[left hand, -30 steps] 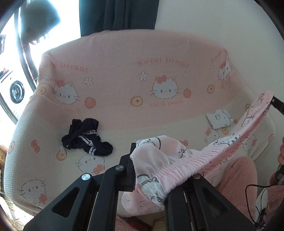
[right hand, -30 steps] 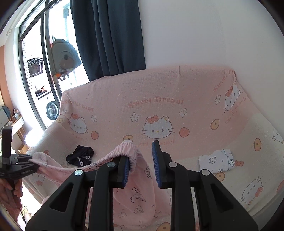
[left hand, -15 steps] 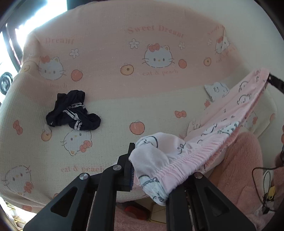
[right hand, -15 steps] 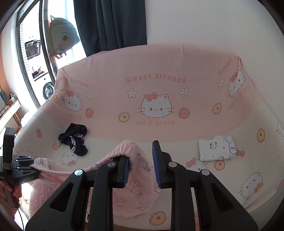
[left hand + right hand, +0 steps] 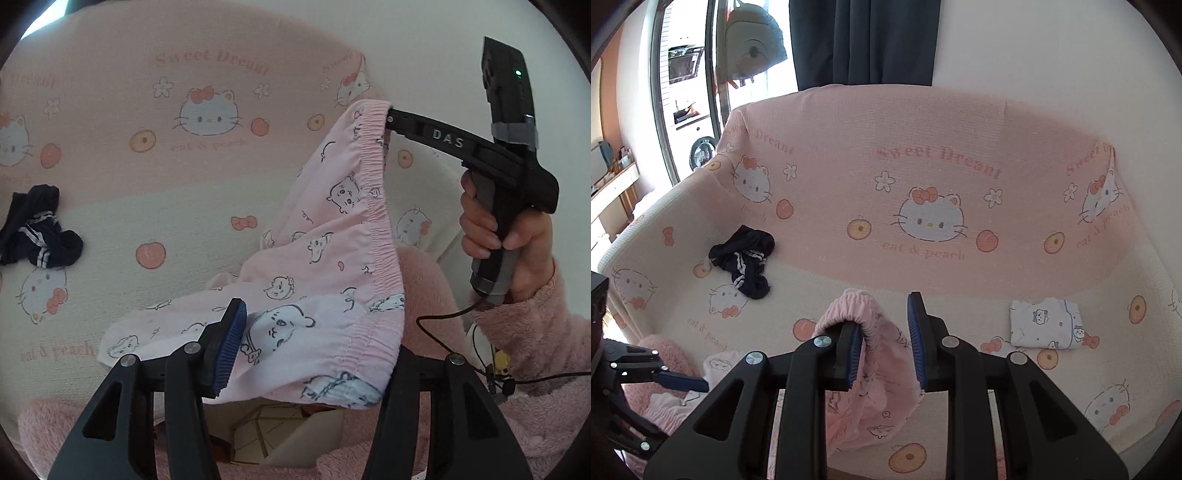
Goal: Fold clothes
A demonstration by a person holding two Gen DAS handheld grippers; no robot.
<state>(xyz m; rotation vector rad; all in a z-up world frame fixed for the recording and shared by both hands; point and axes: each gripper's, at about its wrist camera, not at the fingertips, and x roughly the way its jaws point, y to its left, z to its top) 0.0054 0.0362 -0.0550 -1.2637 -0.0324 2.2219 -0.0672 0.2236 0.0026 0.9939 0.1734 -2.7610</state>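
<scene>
Pink cartoon-print shorts (image 5: 332,236) stretch between both grippers over the front of a sofa seat. My left gripper (image 5: 314,354) is opening; the waistband corner lies loose between its jaws and drapes over the right finger, with the blue left pad (image 5: 229,347) clear of the cloth. My right gripper (image 5: 391,118) pinches the other waistband end higher up. In the right wrist view the right gripper (image 5: 886,332) is shut on the gathered waistband, the shorts (image 5: 882,387) hang below it, and the left gripper (image 5: 665,376) shows low at the left.
The sofa (image 5: 960,288) wears a pink and cream cat-print cover. A crumpled navy garment (image 5: 746,258) lies on the seat's left. A folded white printed garment (image 5: 1045,323) lies on its right. A hand (image 5: 517,236) in a fluffy pink sleeve holds the right gripper's handle.
Both grippers have sunk toward the seat. The left jaws, shut on the waistband before, now stand apart, and the cloth has slackened onto the seat's front.
</scene>
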